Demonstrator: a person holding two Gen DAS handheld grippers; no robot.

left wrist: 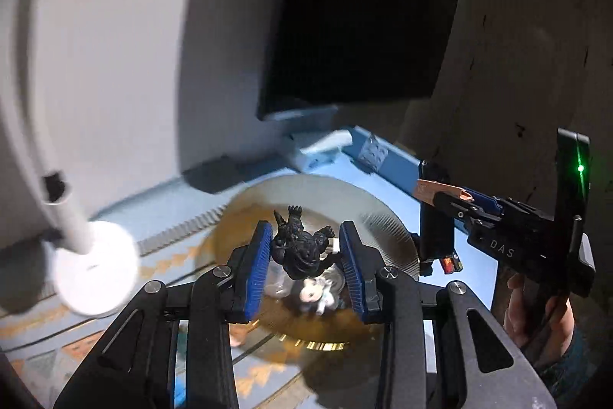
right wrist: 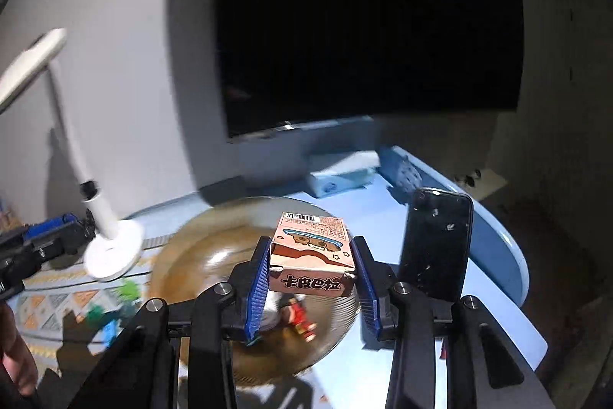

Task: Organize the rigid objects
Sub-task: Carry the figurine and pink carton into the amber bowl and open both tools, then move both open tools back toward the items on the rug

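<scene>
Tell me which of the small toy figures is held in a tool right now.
The black spiky monster figure, clamped in the left tool; the pale doll and red figure lie loose in the bowl.

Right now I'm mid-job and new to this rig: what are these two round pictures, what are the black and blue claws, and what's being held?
There is no robot arm. A person holds a two-finger gripper in each hand, and each picture comes from a fisheye camera looking along one gripper's fingers.

In the left wrist view, the left gripper pinches a black monster figure above a glass bowl that holds a small pale doll.

In the right wrist view, the right gripper clamps a pink carton over the same bowl, where a red figure lies.

On the blue desk: a white lamp, a monitor, an upright phone, green toys.
</scene>
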